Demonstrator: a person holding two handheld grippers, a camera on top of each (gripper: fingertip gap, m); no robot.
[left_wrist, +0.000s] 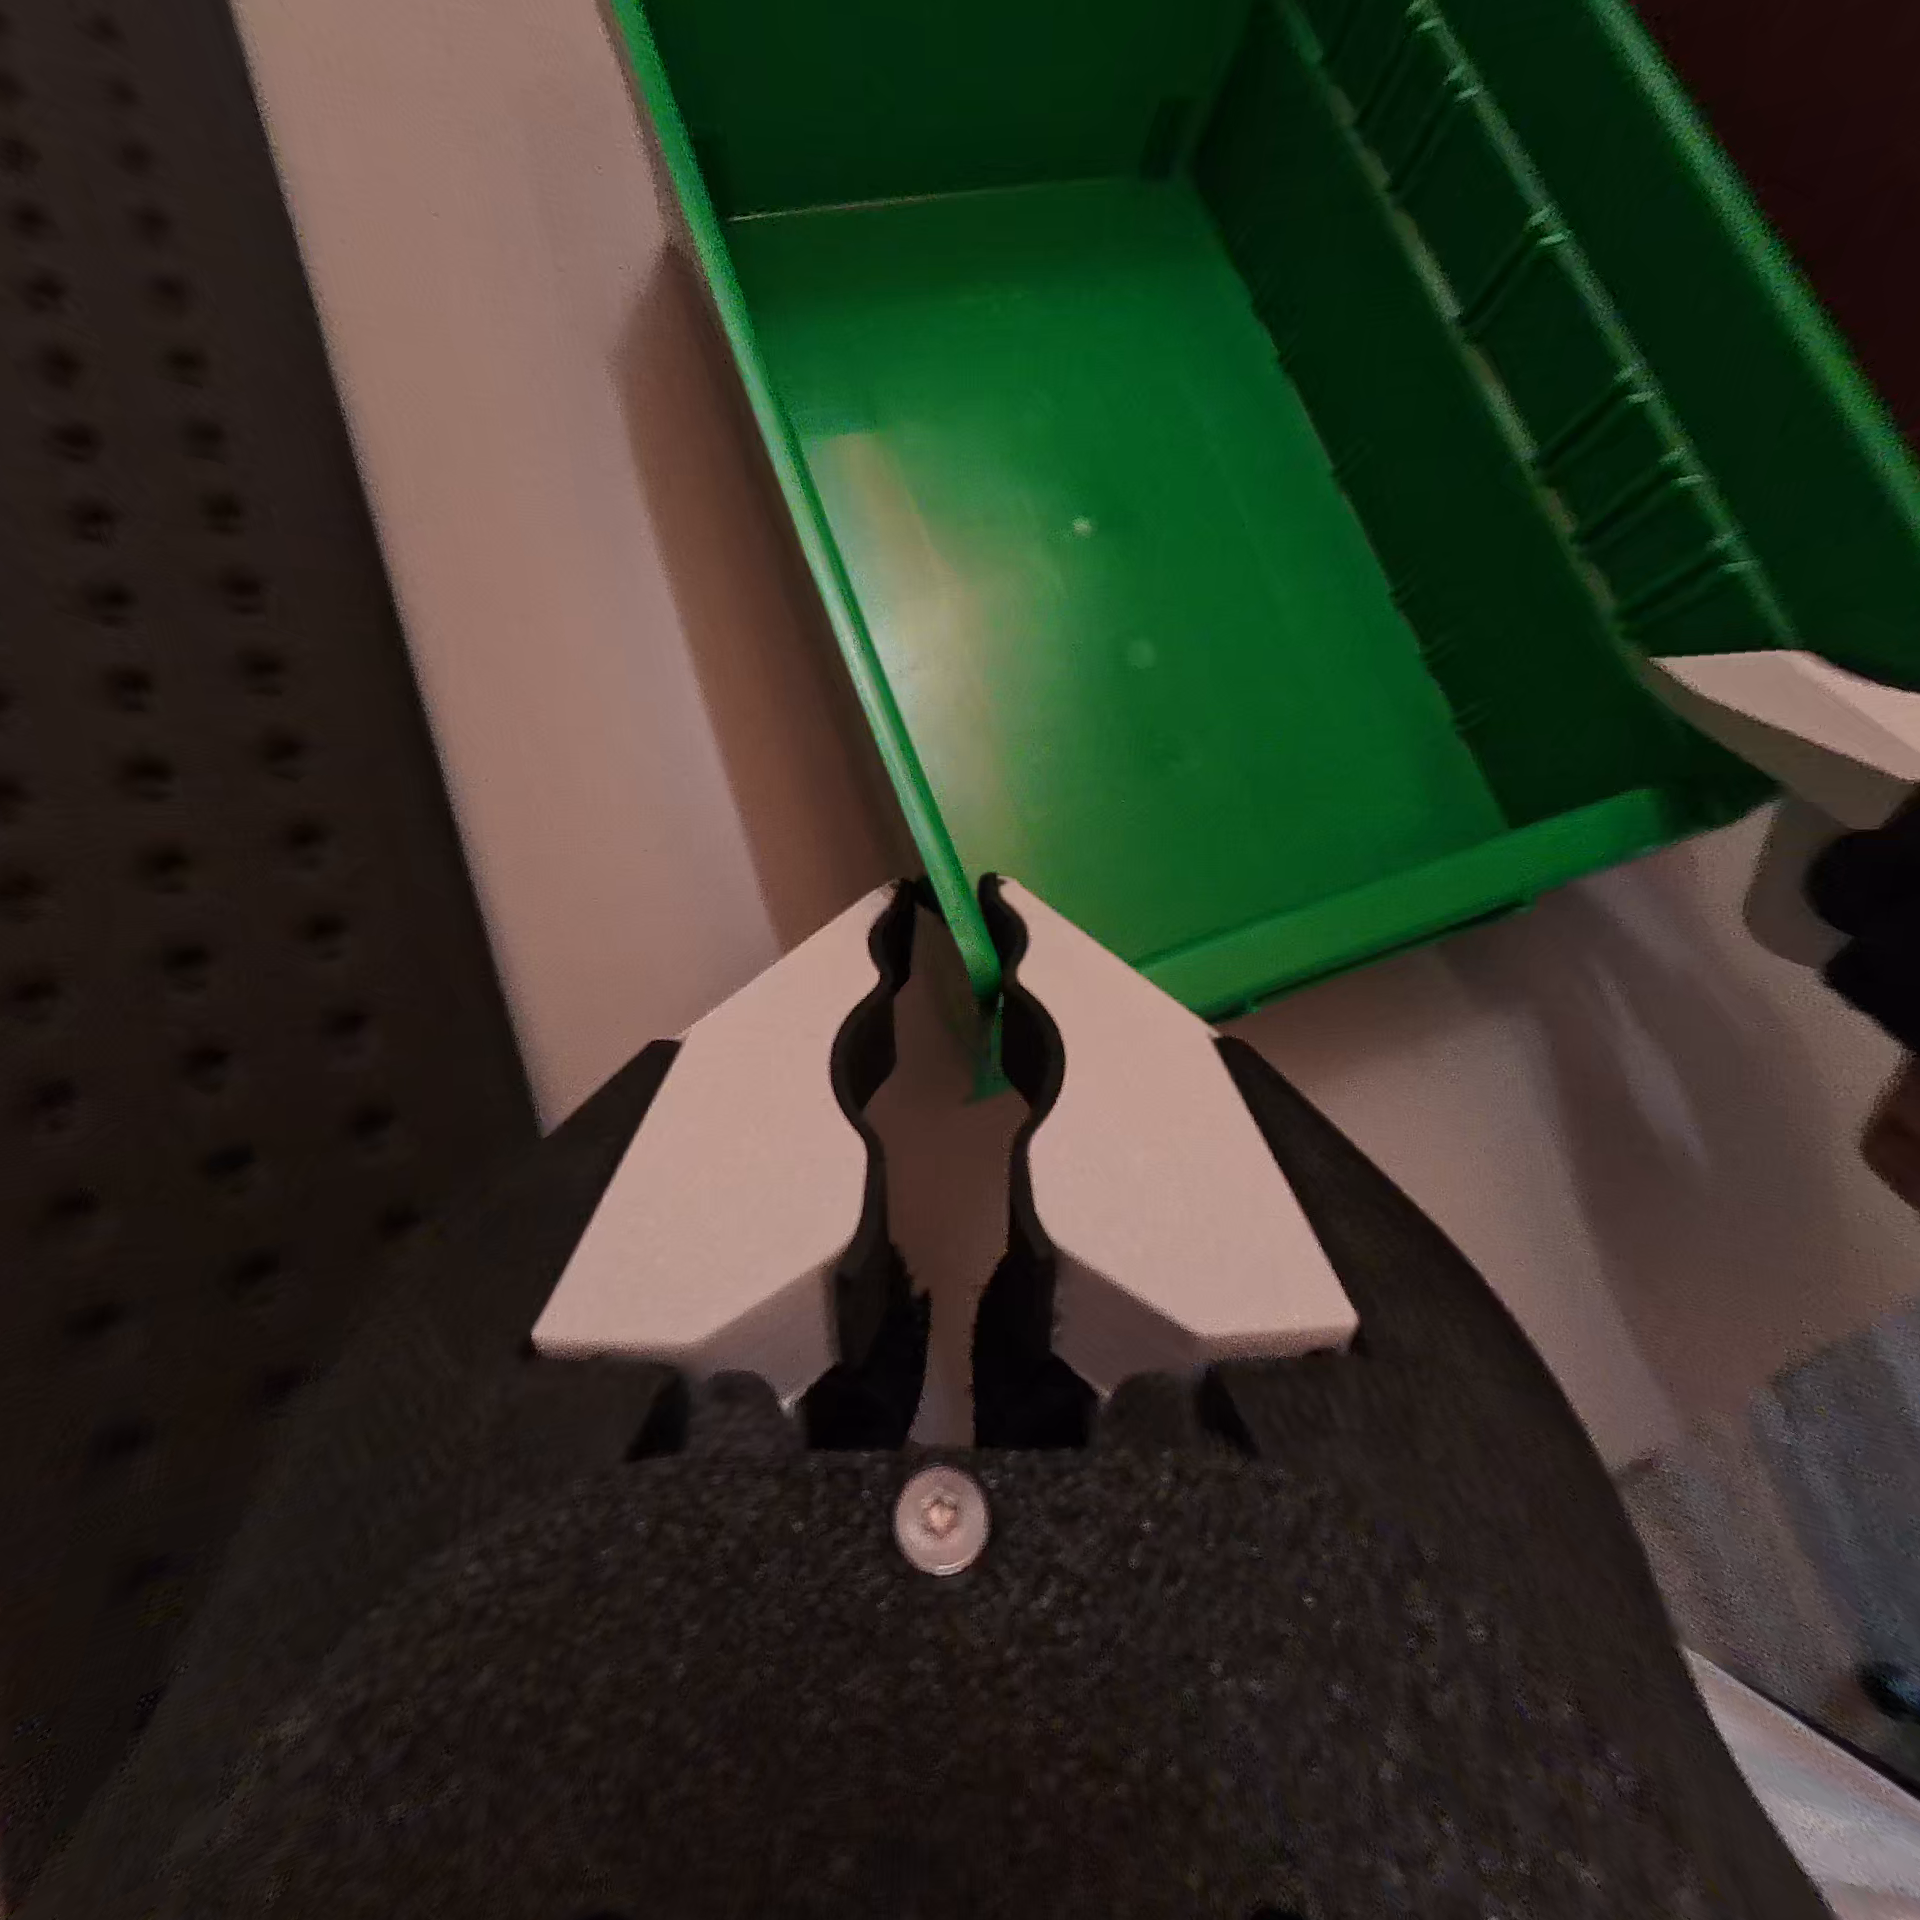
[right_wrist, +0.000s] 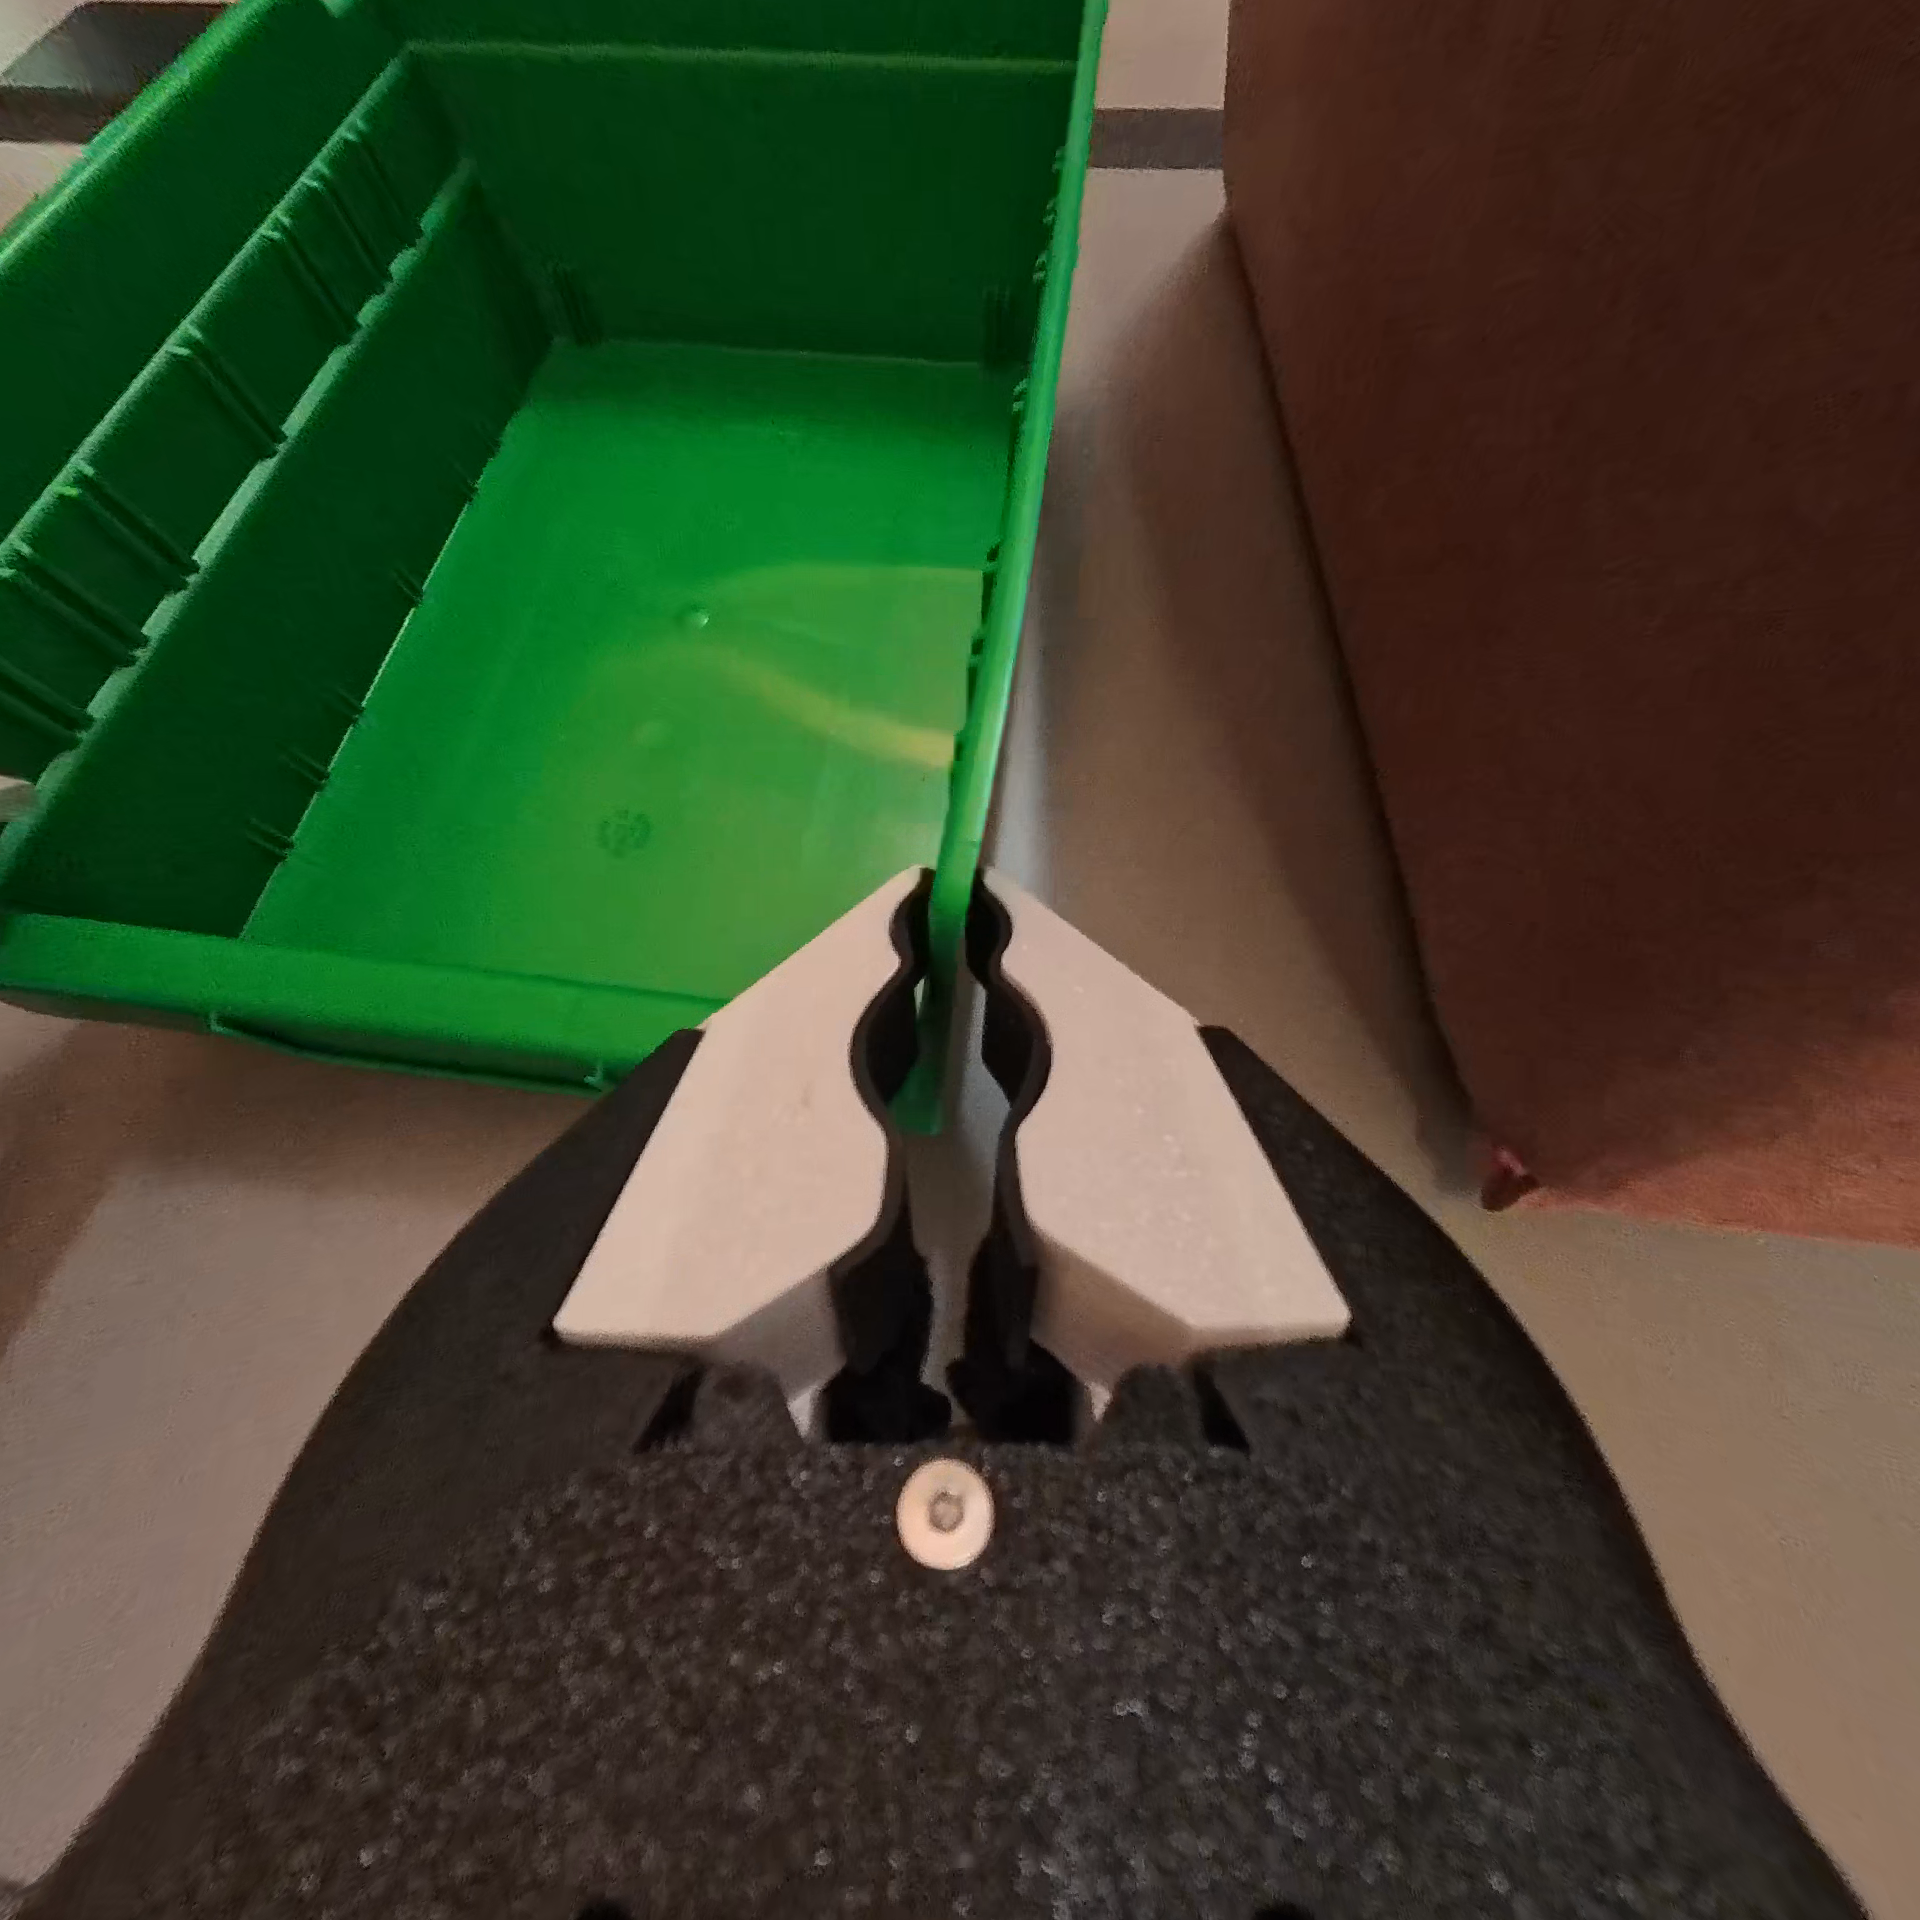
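On my left side, a dark perforated panel (left_wrist: 135, 727) runs alongside the pale worktop (left_wrist: 540, 520), its holes set in regular rows. On my right side, a brown box (right_wrist: 1610, 520) stands upright on the worktop, with one lower corner showing. A dark strip (right_wrist: 1158, 140) crosses the worktop's far edge. A blurred grey-blue object (left_wrist: 1829, 1455) lies low at my right; I cannot identify it.
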